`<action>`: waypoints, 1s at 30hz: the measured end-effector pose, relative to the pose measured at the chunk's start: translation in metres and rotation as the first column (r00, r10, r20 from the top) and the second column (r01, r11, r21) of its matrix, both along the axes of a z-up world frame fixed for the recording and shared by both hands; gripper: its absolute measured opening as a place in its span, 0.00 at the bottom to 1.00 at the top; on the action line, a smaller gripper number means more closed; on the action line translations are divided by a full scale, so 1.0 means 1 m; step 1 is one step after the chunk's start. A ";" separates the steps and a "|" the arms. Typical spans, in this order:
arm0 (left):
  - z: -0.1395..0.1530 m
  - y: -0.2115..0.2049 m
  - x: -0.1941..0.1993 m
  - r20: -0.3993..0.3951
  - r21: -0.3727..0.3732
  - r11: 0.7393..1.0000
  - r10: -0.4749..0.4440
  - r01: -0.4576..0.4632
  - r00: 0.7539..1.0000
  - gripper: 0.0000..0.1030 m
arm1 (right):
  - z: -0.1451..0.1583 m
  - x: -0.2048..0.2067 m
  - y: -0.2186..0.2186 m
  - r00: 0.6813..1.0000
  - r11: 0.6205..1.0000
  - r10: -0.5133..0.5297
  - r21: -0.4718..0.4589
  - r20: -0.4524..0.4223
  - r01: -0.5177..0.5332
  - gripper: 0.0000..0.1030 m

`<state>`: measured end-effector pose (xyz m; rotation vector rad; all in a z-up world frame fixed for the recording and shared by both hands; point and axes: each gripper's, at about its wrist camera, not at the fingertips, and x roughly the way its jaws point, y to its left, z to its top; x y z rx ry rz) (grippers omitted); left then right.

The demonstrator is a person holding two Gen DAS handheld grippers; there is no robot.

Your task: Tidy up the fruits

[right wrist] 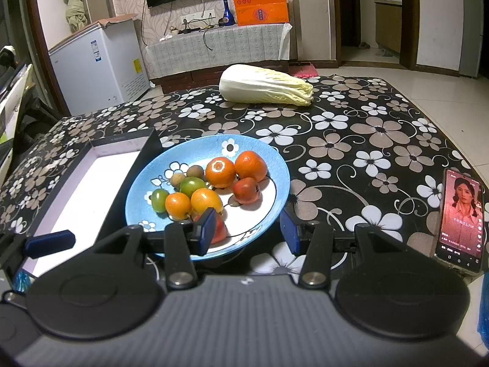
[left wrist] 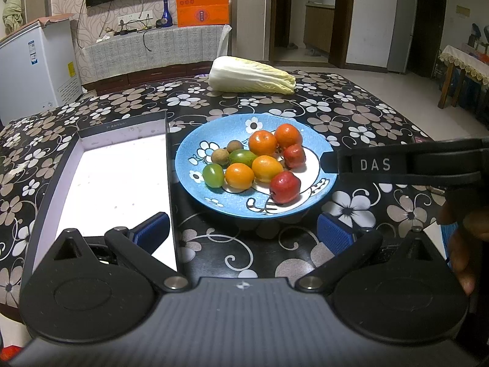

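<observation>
A blue flowered plate [left wrist: 211, 197] [right wrist: 275, 165] holds several small fruits: oranges [left wrist: 262, 142] [right wrist: 220, 172], green ones [left wrist: 213, 175] [right wrist: 159, 200], red ones [left wrist: 284, 187] [right wrist: 246, 190] and brown longans [left wrist: 220, 156]. A white-lined open box [left wrist: 116, 189] [right wrist: 79, 195] lies left of the plate. My left gripper [left wrist: 243, 232] is open and empty, just short of the plate's near rim. My right gripper [right wrist: 249, 229] is open over the plate's near edge; its left finger [right wrist: 207, 229] partly hides a red fruit [right wrist: 220, 229]. The right gripper's finger also shows in the left wrist view [left wrist: 397, 165].
A napa cabbage [left wrist: 250, 75] [right wrist: 266, 85] lies at the table's far side. A lit phone [right wrist: 461, 220] lies at the right near the table edge. The table has a black floral cloth [right wrist: 351, 140]. A white freezer [right wrist: 97, 67] stands beyond the table at the left.
</observation>
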<state>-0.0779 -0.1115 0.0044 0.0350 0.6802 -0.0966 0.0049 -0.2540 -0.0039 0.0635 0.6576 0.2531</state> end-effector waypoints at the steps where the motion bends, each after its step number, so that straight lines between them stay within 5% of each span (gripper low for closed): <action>1: 0.000 0.000 0.000 -0.001 -0.001 1.000 -0.001 0.001 1.000 1.00 | 0.000 0.000 0.000 1.000 1.000 0.000 -0.001 0.000 0.000 0.47; 30: 0.003 0.000 -0.005 0.025 -0.032 0.999 -0.015 0.016 1.000 1.00 | 0.000 0.000 0.000 1.000 1.000 -0.001 0.000 0.000 0.001 0.48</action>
